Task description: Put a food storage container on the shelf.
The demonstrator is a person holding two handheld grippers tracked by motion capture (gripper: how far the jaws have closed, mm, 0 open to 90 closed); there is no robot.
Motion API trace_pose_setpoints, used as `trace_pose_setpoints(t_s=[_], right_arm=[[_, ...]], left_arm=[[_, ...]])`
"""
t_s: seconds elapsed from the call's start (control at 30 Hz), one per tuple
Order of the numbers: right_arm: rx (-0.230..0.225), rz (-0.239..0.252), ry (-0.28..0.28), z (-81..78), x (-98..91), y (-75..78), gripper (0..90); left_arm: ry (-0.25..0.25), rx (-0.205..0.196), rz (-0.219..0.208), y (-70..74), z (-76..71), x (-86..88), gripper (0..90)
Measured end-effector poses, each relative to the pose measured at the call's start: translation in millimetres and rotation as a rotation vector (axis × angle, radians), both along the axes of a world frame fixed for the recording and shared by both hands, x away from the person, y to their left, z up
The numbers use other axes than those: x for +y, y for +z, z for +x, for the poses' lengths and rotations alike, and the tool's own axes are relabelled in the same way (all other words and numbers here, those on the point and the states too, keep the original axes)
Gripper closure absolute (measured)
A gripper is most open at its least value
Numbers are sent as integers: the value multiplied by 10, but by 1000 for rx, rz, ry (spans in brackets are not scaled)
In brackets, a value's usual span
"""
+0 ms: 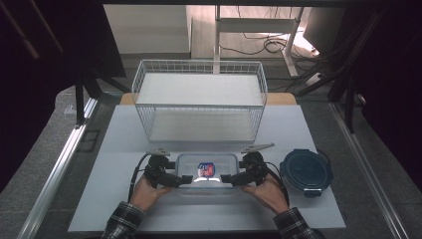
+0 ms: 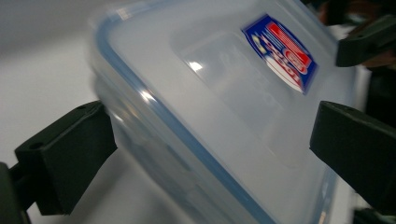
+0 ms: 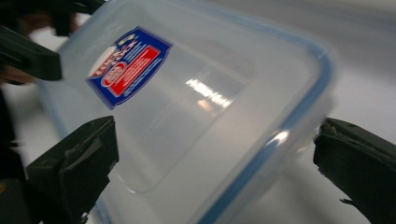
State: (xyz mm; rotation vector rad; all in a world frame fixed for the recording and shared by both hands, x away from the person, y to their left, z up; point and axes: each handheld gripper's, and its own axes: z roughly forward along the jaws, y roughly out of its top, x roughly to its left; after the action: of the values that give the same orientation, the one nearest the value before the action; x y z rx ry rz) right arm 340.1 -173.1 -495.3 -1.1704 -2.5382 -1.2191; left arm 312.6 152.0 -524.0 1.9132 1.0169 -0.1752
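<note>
Nearest the person, both hands come in low over the desk, each carrying a tool. The left hand-held gripper sits at the left end of the clear lidded container, and its own view has the jaws spread either side of the box's corner, one down by the wall, one over the lid; whether they have bitten yet I cannot tell, since the lower jaw seems to touch and the other stands a little off. Same story for the right hand-held gripper: jaws straddle the blue-sealed rim at the right end, spread wide and not visibly clamped.

The container lies flat near the front edge, label up, between the two tools.

To do this well, I'd judge both sides should close together and evenly on the rim, then lift level so the slick plastic doesn't twist out.

Just right of it rests a round dark-blue container, well worth avoiding. Farther back stands the white wire basket, open-topped, the likely destination.
</note>
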Motion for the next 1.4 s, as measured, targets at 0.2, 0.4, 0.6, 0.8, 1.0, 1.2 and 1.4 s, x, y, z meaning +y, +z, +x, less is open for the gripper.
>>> trace_pose_setpoints(t_s=[0.2,0.4,0.6,0.8,1.0,1.2,1.4], right_arm=[[55,10,7,-66,-60,7,110],[44,64,-22,-180,-245,135,380],[61,100,-32,-311,-339,184,489],[78,120,-46,-343,-357,170,493],[97,148,-42,-338,-400,149,521],[74,144,-29,-371,-404,152,523],[57,139,-28,-412,-410,148,522]], left_arm=[[2,10,20,72,-146,51,69],[34,0,-34,167,-311,200,338],[25,-11,-90,170,-450,295,490],[30,-11,-108,163,-508,310,514],[48,-1,-128,151,-528,312,524],[51,3,-127,148,-545,309,522],[52,3,-105,125,-552,266,483]])
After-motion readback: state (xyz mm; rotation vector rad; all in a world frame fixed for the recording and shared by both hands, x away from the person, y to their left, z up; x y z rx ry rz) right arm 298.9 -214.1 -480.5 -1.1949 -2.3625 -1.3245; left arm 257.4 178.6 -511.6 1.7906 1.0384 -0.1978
